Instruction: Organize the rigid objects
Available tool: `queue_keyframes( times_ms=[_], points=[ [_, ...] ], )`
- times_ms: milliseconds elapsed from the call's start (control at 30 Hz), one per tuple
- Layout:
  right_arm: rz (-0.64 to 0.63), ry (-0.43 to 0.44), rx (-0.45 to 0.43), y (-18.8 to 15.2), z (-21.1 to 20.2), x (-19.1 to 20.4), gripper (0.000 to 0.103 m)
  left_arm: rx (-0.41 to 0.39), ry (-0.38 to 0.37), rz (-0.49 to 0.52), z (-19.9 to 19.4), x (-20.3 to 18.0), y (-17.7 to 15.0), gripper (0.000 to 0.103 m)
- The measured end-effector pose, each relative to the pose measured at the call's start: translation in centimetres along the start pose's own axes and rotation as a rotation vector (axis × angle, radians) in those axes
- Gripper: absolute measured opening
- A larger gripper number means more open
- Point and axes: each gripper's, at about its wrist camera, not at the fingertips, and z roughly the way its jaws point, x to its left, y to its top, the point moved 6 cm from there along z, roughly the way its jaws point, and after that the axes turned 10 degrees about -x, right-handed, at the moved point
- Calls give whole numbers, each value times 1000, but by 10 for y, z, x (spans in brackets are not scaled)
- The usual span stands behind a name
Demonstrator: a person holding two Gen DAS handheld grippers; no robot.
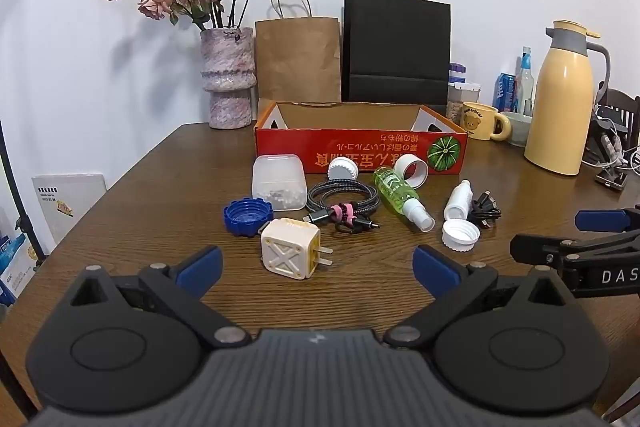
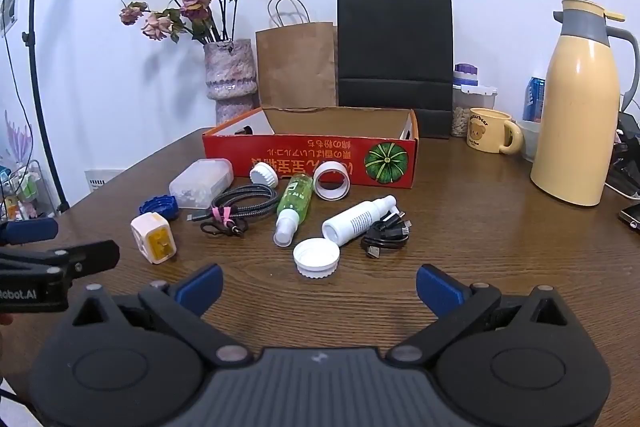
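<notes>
Left tool [image 1: 318, 269] spread wide, empty, right tool [image 2: 320, 287] likewise, above table [image 2: 480, 247].

left tool [image 1: 318, 269]: jaws wide, empty | right tool [image 2: 319, 285]: jaws wide, empty

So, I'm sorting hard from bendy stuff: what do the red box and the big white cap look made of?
Red box: looks like printed cardboard, with brown raw inner walls and a ragged rim. White cap: likely hard plastic, with a smooth matte look and a ribbed moulded edge.
</notes>
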Motion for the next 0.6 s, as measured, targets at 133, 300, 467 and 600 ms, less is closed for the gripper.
queue_keyframes(
  times_ms=[133,300,467,600],
  points=[
    [-1,1,-1,0,0,-4,103,-3,0,-2,-1,1,-1,103],
    [-2,2,-3,2,-2,-4,103,-4,0,-1,-3,2,0,103],
    [-2,3,-7,2,-2,-3,103,-6,-1,-3,-4,2,0,103],
    [-3,3,-8,2,-3,-3,103,-7,-1,-4,-4,3,-1,103]
  ],
)
